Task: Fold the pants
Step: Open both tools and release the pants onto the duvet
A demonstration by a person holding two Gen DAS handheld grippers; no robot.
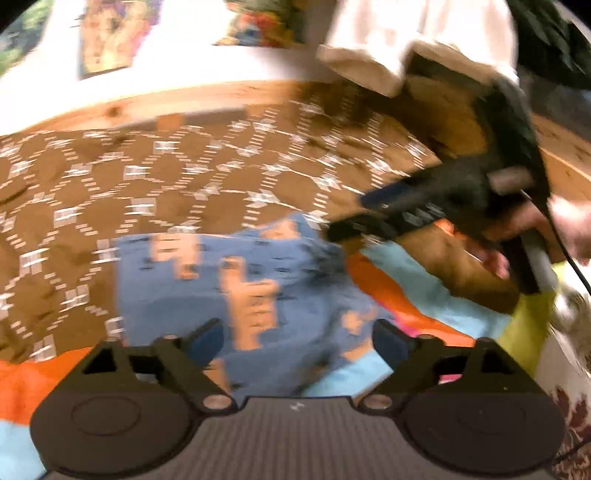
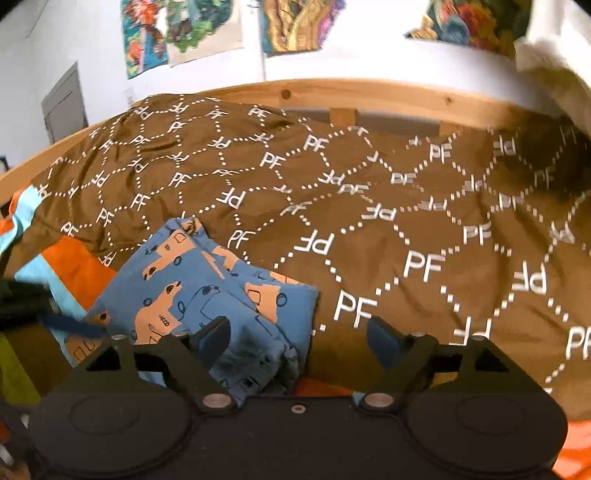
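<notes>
Pants in blue cloth printed with orange cars lie folded into a compact bundle on a brown bedspread marked with white letters, their near edge over an orange and light-blue sheet. Both claws stand wide with nothing pinched. The right gripper hovers just over the bundle's near corner, and the left gripper sits above the pants; its view is blurred. Posters hang on the white wall.
</notes>
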